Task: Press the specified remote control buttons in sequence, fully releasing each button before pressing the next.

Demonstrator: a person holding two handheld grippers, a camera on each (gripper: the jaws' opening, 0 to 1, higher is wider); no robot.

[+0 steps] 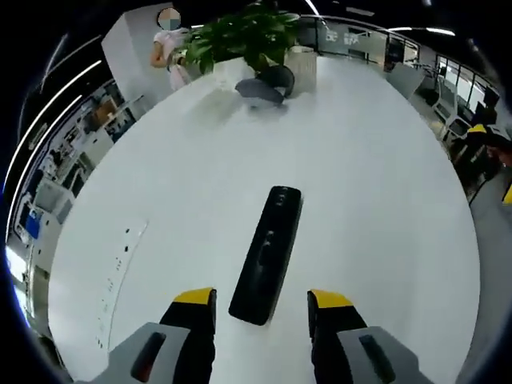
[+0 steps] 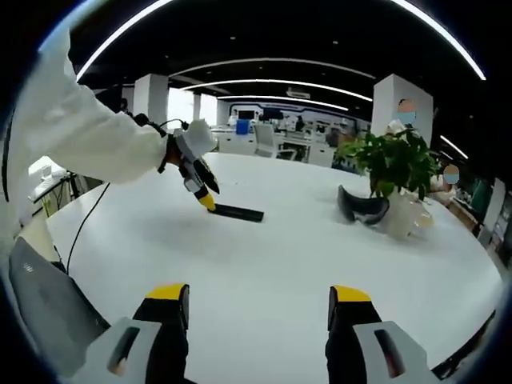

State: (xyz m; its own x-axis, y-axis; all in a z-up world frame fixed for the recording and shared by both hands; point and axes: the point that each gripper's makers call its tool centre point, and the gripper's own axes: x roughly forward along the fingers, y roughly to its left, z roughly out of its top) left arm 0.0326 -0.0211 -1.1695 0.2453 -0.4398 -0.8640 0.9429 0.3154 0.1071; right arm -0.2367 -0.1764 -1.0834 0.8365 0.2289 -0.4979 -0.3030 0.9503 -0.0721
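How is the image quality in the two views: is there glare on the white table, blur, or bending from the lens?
Left gripper view: the white table looks bright and washed out, and its edge curves strongly; the black remote control is sharp, with a soft shadow. Right gripper view: ceiling light strips bend into arcs, the potted plant is clear, and the left gripper above the remote is small but readable.

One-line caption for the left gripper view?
Open left gripper poised over a black remote on the white table.
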